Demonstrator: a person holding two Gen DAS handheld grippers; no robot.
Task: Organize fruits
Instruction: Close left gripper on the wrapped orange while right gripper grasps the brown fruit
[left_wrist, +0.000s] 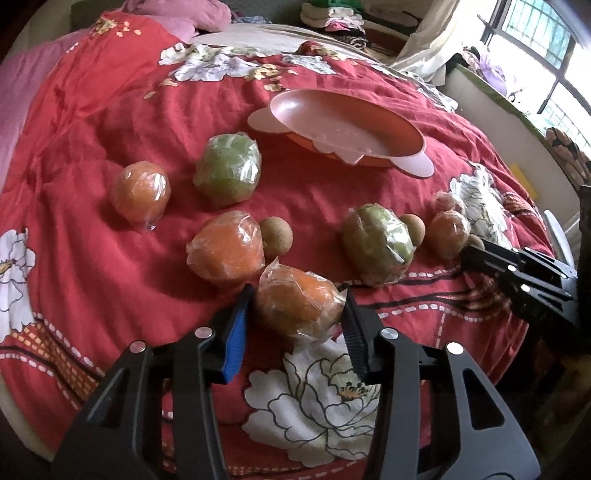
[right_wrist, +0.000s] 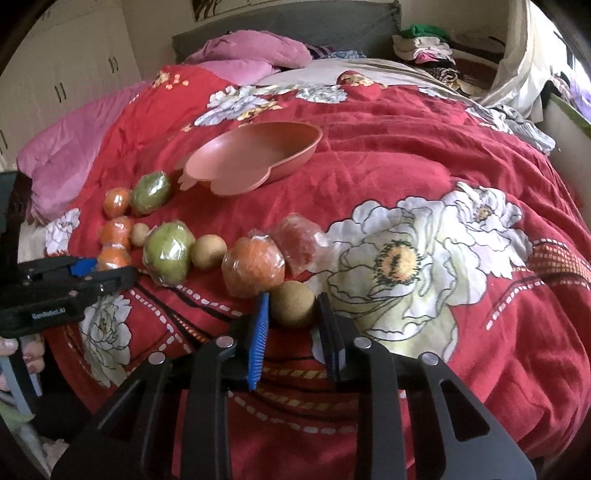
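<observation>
Red floral bedding (left_wrist: 110, 122) spreads wrapped fruits below the pink bowl (left_wrist: 343, 122), where the left gripper (left_wrist: 297, 301) brackets a wrapped orange (left_wrist: 295, 299) and the right gripper (right_wrist: 293, 308) brackets a brown ball-shaped fruit (right_wrist: 293, 302), both poised for bowl-bound lifts, contact unclear.

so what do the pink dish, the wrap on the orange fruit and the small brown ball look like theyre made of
Pink dish: probably moulded plastic, matte, with a smooth uniform surface and a thin shaped rim.
Wrap on the orange fruit between the left gripper fingers: thin clear plastic film, glossy, crinkled, with glare streaks.
Small brown ball at the right gripper: dull, speckled tan, cork-like or a rough fruit skin; can't say which.
</observation>
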